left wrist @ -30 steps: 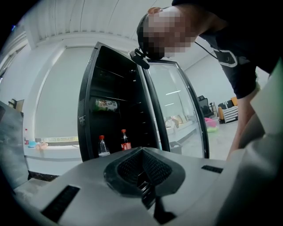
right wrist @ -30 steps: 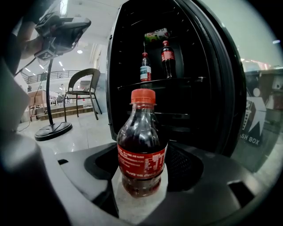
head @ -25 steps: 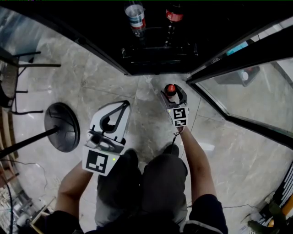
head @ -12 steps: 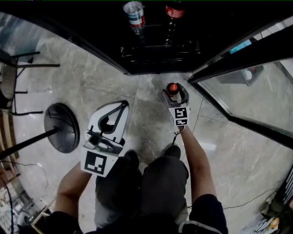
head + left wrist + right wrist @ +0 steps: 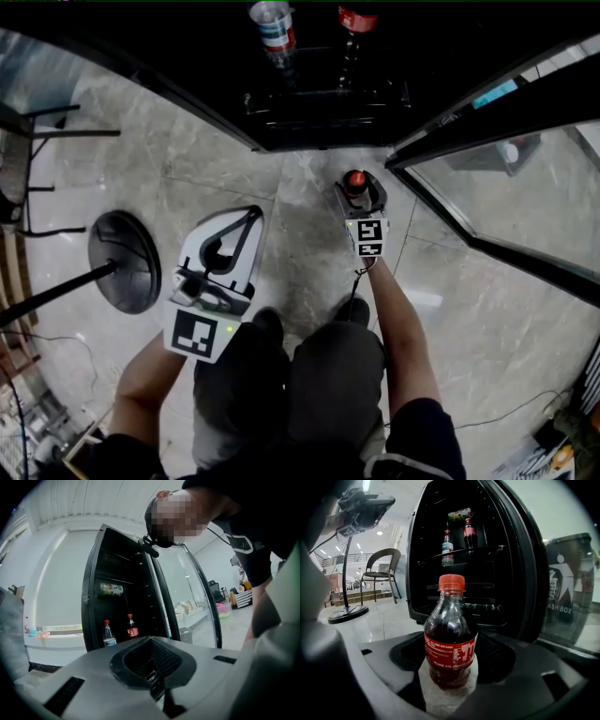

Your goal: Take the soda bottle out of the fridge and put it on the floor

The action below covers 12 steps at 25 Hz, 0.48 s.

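Left gripper fills lower frame: pale grey body, black ribbed pads, jaws closed together, nothing between them. Beyond it, tall black fridge, glass door swung open to right. Inside, two upright bottles side by side: clear bottle with red cap and blue label at left, dark soda bottle with red cap and red label at right. Shelf above holds greenish packet lying flat. Person in dark top leans in from upper right.
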Tool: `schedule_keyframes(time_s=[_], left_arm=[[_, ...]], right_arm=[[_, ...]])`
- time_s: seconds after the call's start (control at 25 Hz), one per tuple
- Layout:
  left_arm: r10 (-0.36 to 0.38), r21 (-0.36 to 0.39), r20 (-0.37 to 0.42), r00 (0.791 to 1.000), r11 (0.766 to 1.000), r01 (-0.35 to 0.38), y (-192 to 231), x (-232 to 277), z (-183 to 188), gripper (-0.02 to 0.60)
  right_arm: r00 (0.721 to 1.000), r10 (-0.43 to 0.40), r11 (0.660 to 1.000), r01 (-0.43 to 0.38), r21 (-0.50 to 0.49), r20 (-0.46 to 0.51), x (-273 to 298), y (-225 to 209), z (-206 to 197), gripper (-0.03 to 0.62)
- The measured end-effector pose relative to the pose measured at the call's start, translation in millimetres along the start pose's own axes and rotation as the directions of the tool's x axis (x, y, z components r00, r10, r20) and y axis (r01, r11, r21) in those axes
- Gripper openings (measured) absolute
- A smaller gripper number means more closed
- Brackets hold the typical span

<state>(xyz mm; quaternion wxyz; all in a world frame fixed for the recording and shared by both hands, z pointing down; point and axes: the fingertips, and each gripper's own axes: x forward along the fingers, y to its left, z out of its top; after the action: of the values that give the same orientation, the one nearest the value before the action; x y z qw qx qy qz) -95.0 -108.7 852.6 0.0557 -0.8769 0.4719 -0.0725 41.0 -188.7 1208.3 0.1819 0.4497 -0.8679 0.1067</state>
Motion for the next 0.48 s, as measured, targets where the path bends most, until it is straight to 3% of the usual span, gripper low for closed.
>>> schedule_keyframes(time_s=[0.48], left_arm=[[0.004,0.010,0.000,1.000,1.000,-0.004,1.1,-2.1,-3.5,0.025]], right_arm=[[1.000,0.005,0.999,-0.004,-0.047,0.023,-4.9,5.6,-7.4,0.324]])
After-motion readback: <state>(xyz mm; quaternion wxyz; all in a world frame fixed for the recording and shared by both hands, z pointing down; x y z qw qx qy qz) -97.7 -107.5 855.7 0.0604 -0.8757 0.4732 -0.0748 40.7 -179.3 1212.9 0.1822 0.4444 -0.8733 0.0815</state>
